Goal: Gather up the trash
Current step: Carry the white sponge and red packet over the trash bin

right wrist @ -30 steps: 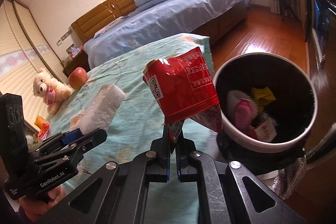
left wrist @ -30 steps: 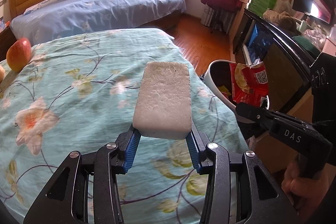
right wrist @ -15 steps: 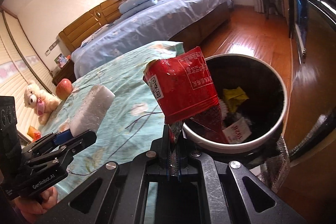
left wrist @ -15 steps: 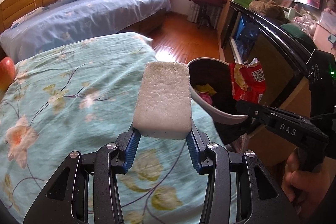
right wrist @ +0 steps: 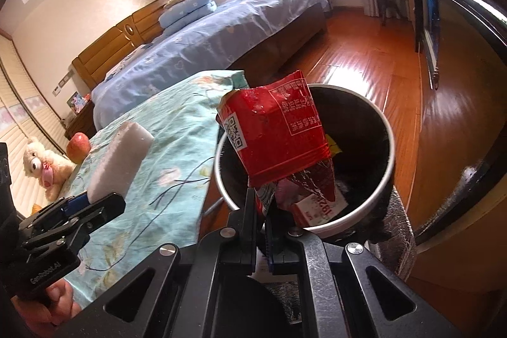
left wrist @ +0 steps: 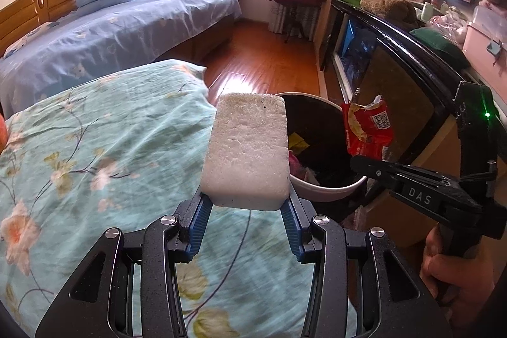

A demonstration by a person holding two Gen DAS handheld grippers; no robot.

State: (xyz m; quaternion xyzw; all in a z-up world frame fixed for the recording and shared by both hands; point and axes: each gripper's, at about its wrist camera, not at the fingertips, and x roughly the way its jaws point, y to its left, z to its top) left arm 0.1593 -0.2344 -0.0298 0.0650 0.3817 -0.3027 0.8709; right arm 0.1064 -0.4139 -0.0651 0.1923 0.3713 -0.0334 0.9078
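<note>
The right gripper has its jaws pinched tight on the bottom corner of a red snack wrapper, which hangs upright directly over the open trash bin, so it looks ready to drop. The left gripper clamps a white foam block, its long axis pointing away, over the bed just left of the bin's rim.
</note>
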